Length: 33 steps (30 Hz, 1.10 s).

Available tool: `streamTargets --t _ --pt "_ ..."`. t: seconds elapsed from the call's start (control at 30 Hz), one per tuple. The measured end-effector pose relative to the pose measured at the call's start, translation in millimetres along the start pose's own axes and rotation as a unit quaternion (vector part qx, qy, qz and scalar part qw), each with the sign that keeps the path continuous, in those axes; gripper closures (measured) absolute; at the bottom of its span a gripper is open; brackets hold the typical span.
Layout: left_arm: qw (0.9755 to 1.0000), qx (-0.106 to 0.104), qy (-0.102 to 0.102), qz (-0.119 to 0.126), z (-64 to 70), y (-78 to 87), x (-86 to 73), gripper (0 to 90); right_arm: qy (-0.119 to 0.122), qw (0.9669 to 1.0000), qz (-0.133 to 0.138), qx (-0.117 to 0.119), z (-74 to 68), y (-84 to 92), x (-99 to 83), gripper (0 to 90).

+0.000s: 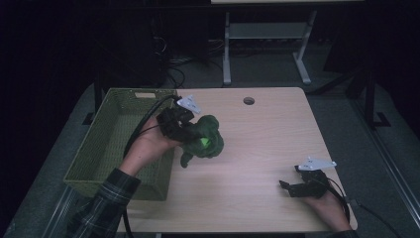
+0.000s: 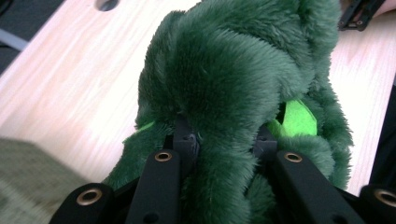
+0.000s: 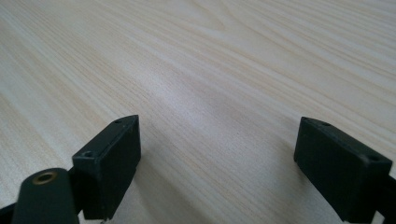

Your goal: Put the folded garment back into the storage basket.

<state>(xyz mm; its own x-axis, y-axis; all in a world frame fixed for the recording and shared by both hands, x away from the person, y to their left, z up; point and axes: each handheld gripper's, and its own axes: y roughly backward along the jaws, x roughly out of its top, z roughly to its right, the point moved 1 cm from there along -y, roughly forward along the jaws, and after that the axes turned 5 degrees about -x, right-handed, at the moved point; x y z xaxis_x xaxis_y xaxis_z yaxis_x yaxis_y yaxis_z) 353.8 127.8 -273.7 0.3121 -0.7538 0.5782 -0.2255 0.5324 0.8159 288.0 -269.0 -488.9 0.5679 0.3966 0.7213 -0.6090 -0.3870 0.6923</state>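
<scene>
Beside the green woven basket (image 1: 119,144), just off its right wall: left gripper (image 1: 185,133) clamped on a dark green plush toy (image 1: 205,136), held above the wooden table (image 1: 257,148).

Seen along the left gripper's own jaws, both black tips sunk deep into the fur of the plush toy (image 2: 224,79), squeezing a fold of it between them, with a bright green patch showing to one side. Held by a hand (image 1: 148,146) in a plaid sleeve reaching over the basket's right wall. Farther right of the basket, past the toy, a round hole (image 1: 248,101) near the table's far edge. Well away from the basket, near the table's right front corner: right gripper (image 1: 292,187), jaws spread wide with bare wood between them, gripping nothing, low over the tabletop (image 3: 210,70).
</scene>
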Motion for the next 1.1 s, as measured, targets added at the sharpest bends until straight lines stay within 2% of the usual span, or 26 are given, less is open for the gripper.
streamTargets --t 0.03,0.13,0.23,0.33,0.37,0.4,0.53,0.57,0.63,0.8,0.83,0.9,1.0,1.1 --pt "1.0 0.0 0.0 0.0 0.0 0.0 0.0 71.3 0.0 1.0 0.0 0.0 0.0 0.0 0.0 14.4" --pt "0.9998 0.018 0.009 0.003 -8.1 19.1 -6.5 71.3 0.0 1.0 0.0 0.0 0.0 -0.1 0.1 14.4" --pt "0.9987 0.035 0.032 0.019 -16.7 38.5 -17.8 71.3 0.0 1.0 0.0 -0.001 0.1 -0.1 0.1 14.4" --pt "0.9973 0.052 0.046 0.022 -24.4 51.0 -29.4 71.3 0.0 1.0 0.0 -0.001 0.0 -0.2 0.1 14.4" --pt "0.9973 0.052 0.046 0.022 -24.4 51.0 -29.4 71.3 0.0 1.0 0.0 -0.001 0.0 -0.1 0.2 14.4" --pt "0.9961 0.064 0.056 0.023 -29.7 58.3 -37.9 71.3 0.0 1.0 0.0 -0.001 0.0 -0.1 0.1 14.4" --pt "0.9932 0.083 0.077 0.024 -40.0 71.1 -56.0 71.2 0.0 1.0 0.0 -0.001 0.0 -0.2 0.2 14.4" --pt "0.9932 0.083 0.077 0.024 -40.0 71.1 -56.0 71.3 0.0 1.0 0.0 -0.001 0.0 -0.1 0.2 14.4" --pt "0.9909 0.099 0.089 0.022 -46.8 78.8 -69.3 71.3 0.0 1.0 -0.001 -0.001 0.0 -0.1 0.2 14.4" --pt "0.986 0.123 0.112 0.013 -56.3 81.1 -89.8 71.2 0.0 1.0 0.0 -0.002 0.0 -0.4 0.3 14.4" --pt "0.986 0.123 0.112 0.013 -56.3 81.1 -89.8 71.2 0.0 1.0 0.0 -0.002 0.0 -0.4 0.3 14.4" --pt "0.9831 0.134 0.124 0.002 -61.8 74.2 -102.7 71.2 0.002 1.0 0.001 -0.002 0.2 -0.5 0.2 14.4" --pt "0.9811 0.138 0.136 -0.005 -65.0 65.3 -112.4 71.2 0.002 1.0 0.001 -0.002 0.2 -0.4 0.2 14.4" --pt "0.9804 0.139 0.14 -0.009 -67.1 58.9 -118.5 71.1 0.003 1.0 0.001 -0.002 0.3 -0.4 0.2 14.4"
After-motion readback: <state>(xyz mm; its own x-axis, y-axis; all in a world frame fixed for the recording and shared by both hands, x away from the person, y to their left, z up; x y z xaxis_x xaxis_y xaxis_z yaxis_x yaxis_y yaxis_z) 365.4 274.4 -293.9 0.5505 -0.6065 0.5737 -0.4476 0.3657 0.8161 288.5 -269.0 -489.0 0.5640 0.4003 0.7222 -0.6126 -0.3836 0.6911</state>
